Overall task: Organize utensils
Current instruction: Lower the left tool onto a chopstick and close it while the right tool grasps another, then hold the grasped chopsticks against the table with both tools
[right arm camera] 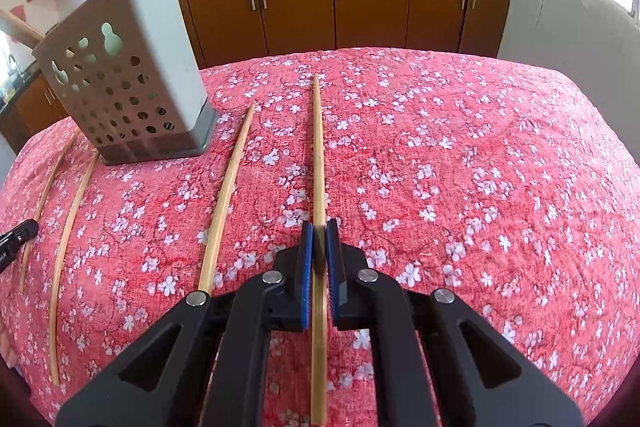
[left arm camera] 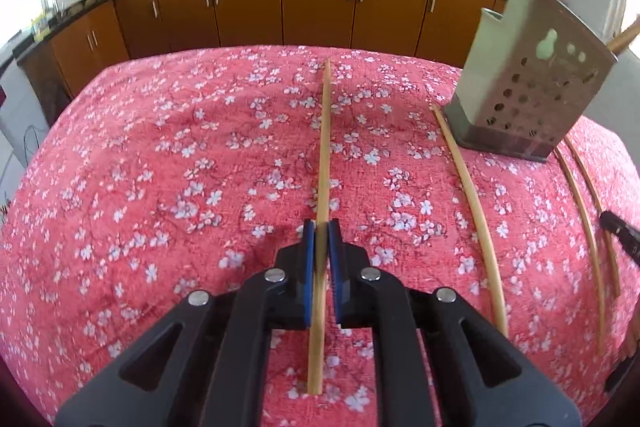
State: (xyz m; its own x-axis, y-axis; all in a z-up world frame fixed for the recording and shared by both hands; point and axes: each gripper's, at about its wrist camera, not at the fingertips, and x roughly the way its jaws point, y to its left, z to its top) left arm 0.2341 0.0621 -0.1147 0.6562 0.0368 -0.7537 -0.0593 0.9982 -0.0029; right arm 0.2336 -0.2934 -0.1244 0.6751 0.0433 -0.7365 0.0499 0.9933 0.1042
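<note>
Both claws pinch narrow, left gripper [left arm camera: 321, 227] on its chopstick [left arm camera: 325, 147], right gripper [right arm camera: 319, 227] on another chopstick [right arm camera: 318, 155], so each wants a level lift toward the perforated holder [right arm camera: 132, 83] standing ahead and inboard.

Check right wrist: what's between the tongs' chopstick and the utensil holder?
One loose chopstick, lying flat on the floral cloth; it shows in the right wrist view.

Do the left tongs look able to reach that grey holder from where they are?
Probably yes. Between the left tongs and the holder lie only flat cloth and a loose chopstick, nothing upright. The tongs already grip the middle chopstick.
</note>
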